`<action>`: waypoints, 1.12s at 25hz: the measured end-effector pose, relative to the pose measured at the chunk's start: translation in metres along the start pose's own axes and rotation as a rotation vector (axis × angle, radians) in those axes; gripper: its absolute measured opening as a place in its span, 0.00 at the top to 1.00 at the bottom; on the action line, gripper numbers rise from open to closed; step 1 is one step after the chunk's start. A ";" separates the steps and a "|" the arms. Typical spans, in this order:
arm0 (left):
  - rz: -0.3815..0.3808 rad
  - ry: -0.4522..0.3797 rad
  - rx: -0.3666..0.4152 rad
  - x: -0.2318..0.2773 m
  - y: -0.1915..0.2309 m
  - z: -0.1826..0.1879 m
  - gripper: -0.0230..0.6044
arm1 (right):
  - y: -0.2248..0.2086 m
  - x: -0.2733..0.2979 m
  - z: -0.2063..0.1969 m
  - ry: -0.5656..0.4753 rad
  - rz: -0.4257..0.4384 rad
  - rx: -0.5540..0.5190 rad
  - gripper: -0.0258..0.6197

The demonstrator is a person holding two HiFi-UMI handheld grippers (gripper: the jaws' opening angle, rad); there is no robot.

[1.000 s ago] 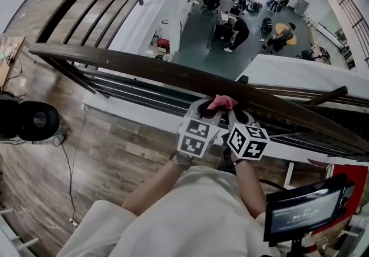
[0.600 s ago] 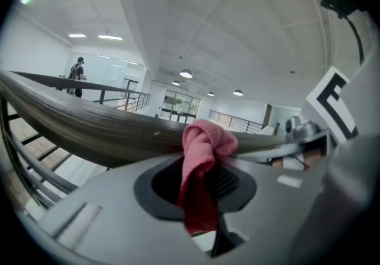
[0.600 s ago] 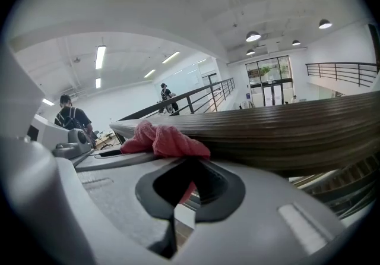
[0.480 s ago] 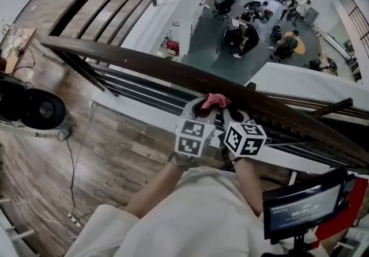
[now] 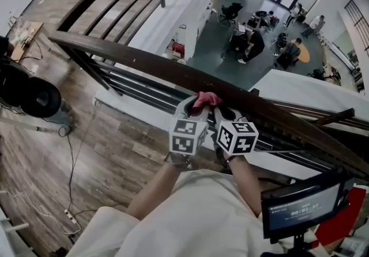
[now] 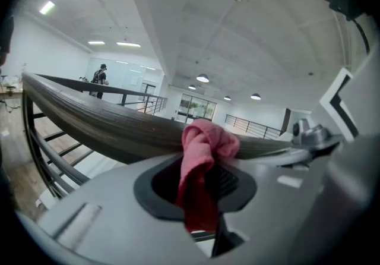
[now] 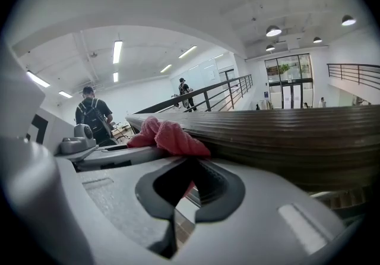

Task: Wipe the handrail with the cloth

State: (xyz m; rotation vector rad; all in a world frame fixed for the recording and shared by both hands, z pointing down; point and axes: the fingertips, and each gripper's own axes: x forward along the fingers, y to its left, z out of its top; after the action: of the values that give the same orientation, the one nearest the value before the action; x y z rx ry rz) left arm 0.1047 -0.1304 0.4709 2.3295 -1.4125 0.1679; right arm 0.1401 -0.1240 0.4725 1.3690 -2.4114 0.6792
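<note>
Over the past second the crumpled pink cloth (image 5: 206, 99) has slid a little way to the person's left along the dark brown wooden handrail (image 5: 144, 65), with both tools travelling beside it. The lower atrium floor (image 5: 230, 48) drifts the other way in the head view. That points to a wiping stroke under way rather than a pause. Judging by the long run of rail stretching off to either side, most of the job lies ahead.

The left hand-held gripper (image 5: 194, 110) has its jaws pressed together on the cloth. In its own view the fabric hangs down between the dark pads and bunches in a knot on top, pressed against the near edge of the rail.

The right hand-held gripper (image 5: 222, 113) sits just beside the left one, jaws likewise drawn together. A sliver of pink shows in the gap between its pads, so it appears to pinch a trailing corner of the same cloth, while the bulk of the fabric lies over the left tool.

The cloth rests on the rail's top, directly ahead of the two marker cubes.
</note>
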 end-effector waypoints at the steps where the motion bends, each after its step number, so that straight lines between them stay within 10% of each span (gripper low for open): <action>1: 0.011 -0.003 -0.001 -0.001 0.003 0.000 0.81 | 0.002 0.001 0.000 0.002 0.008 -0.004 0.96; 12: 0.098 -0.020 0.005 -0.007 0.016 0.007 0.82 | 0.021 -0.001 0.002 -0.010 0.078 -0.166 0.96; 28: 0.142 -0.002 0.016 0.006 -0.021 -0.012 0.83 | -0.016 -0.023 -0.009 -0.035 0.095 -0.035 0.96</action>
State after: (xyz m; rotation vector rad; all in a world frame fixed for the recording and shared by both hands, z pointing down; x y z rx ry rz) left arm 0.1274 -0.1222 0.4774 2.2425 -1.5832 0.2179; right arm 0.1660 -0.1101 0.4734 1.2694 -2.5174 0.6376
